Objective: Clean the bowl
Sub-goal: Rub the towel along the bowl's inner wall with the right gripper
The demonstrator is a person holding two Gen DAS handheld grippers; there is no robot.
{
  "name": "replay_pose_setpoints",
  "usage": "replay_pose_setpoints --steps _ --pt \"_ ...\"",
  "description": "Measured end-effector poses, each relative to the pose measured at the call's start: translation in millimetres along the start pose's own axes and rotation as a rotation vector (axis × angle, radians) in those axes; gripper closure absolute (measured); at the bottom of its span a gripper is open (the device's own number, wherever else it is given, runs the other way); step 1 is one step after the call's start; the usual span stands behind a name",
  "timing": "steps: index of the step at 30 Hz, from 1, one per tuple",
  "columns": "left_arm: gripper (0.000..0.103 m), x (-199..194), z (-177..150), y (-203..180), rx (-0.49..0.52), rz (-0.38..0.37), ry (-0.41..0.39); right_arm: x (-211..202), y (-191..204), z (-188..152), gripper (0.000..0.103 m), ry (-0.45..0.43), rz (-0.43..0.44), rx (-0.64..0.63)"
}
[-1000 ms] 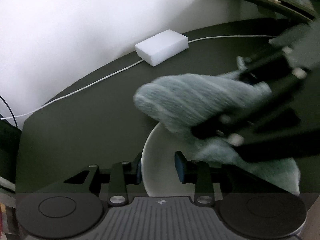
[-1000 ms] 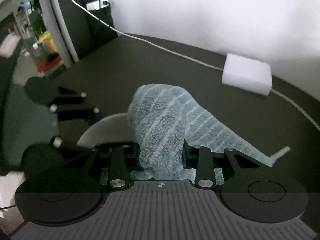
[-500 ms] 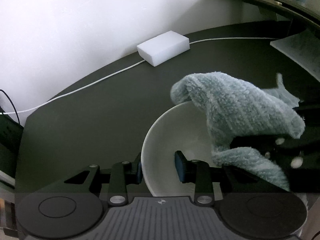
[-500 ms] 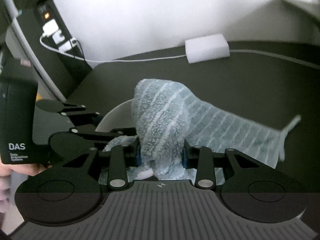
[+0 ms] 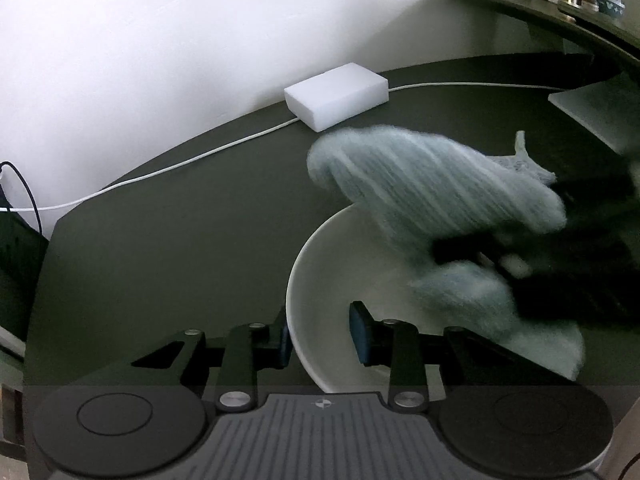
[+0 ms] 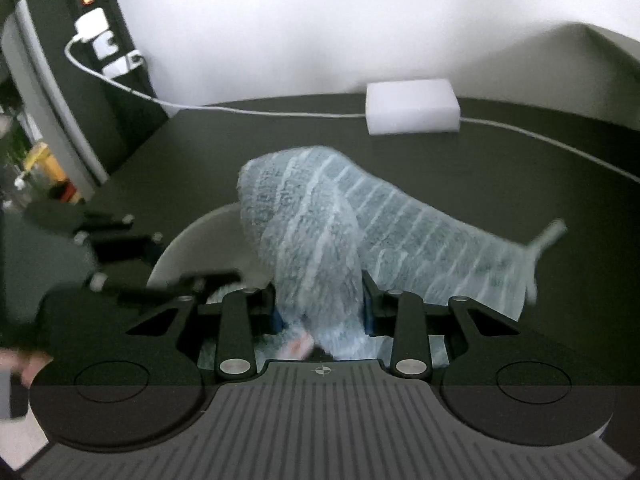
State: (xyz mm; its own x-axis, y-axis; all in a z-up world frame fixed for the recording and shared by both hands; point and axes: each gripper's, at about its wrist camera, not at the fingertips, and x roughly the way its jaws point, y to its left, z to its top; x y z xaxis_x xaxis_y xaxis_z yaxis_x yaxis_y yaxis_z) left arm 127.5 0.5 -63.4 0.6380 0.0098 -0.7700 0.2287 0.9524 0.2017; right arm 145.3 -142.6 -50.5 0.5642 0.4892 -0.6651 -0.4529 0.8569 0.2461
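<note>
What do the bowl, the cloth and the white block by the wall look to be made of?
Bowl: probably glazed ceramic, though melamine is possible; smooth off-white wall with a soft sheen.
Cloth: terry or microfibre, matt; fluffy grey-blue pile with pale stripes, slumping in folds.
White block: likely foam sponge; matt, crisp edges, no gloss. Cannot confirm.
Table: dark matt surface, material unclear.

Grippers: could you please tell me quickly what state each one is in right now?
Left gripper: closed on the bowl rim.
Right gripper: closed on the towel.
</note>
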Motion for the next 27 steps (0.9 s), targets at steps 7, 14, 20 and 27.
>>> replay_pose_setpoints --steps 7,14,20,27 --pt "0.07 -5.6 5.1 -5.3 0.037 0.016 0.008 -5.6 13.6 -6.4 0.066 -0.002 -0.011 -0.094" --pt "0.07 -2.5 14.0 -2.7 0.146 0.009 -0.013 7.7 19.1 13.6 0.069 0.031 0.01 -0.33" --pt "0.076 1.9 10.1 -2.5 0.198 -0.022 -0.006 28.4 22.1 36.1 0.069 0.08 0.038 -0.479" --pt "0.076 2.1 5.0 1.5 0.125 -0.034 -0.005 31.1 2.4 27.2 0.069 0.059 0.009 -0.25"
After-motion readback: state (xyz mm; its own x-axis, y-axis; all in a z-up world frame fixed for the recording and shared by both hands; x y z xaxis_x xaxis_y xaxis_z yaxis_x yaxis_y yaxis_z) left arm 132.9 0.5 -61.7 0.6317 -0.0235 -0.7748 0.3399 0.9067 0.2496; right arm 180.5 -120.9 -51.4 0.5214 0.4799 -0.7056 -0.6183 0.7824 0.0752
